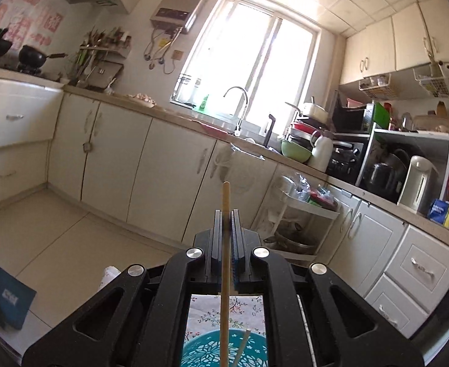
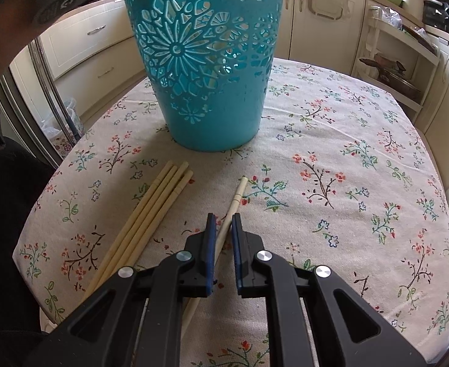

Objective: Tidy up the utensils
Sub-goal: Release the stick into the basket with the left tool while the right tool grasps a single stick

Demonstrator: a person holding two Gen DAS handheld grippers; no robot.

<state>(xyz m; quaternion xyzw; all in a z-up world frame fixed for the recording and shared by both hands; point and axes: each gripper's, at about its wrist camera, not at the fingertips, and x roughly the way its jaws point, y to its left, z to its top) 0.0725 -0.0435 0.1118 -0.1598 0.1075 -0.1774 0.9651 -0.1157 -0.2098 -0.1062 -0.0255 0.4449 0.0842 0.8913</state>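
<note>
Left gripper (image 1: 226, 214), centre of its frame, clenched on an upright wooden chopstick (image 1: 225, 275) above the teal basket (image 1: 200, 348) glimpsed at bottom centre; a second chopstick (image 1: 242, 347) leaning inside. Right gripper (image 2: 223, 217), lower centre of its frame, closed around a pale chopstick (image 2: 235, 202) lying on the floral tablecloth (image 2: 331, 153). Four more chopsticks (image 2: 151, 211) bundled at lower left. Teal cut-out basket (image 2: 206, 61) upright at top centre.
</note>
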